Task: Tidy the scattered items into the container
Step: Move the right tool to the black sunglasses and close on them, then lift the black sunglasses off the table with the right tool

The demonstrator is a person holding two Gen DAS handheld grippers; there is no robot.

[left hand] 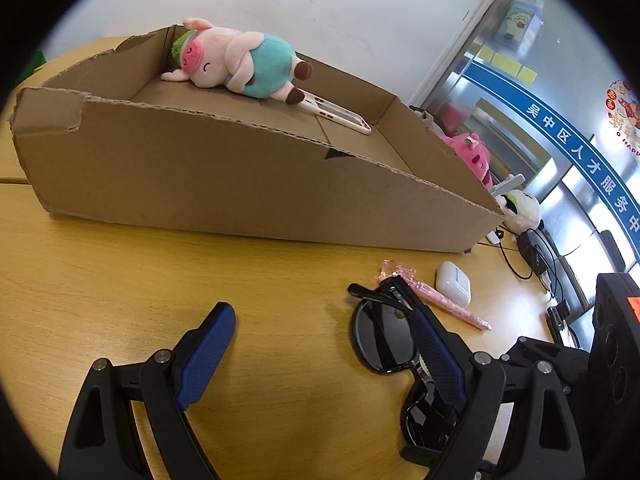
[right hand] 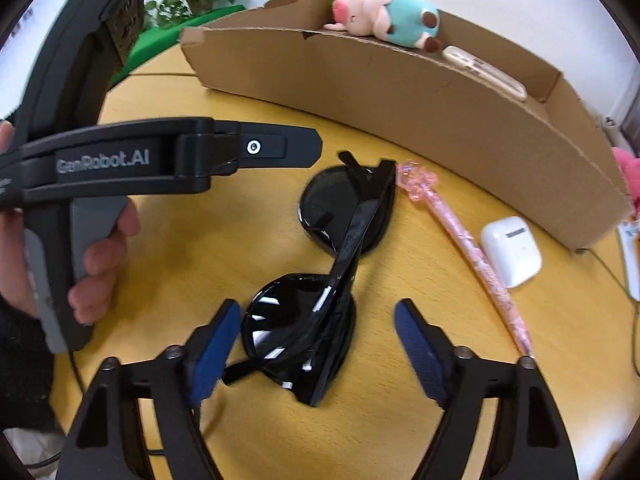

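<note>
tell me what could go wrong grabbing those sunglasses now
1. The right hand-held gripper is open around one lens of the folded sunglasses; squeezing the glossy lens could let them slip or twist out.
2. The left hand-held gripper is also open, with one finger lying over the same sunglasses, so the two could collide.
3. The pink pen and white earbud case lie close beside the sunglasses and could get knocked during the lift toward the cardboard box.
</note>
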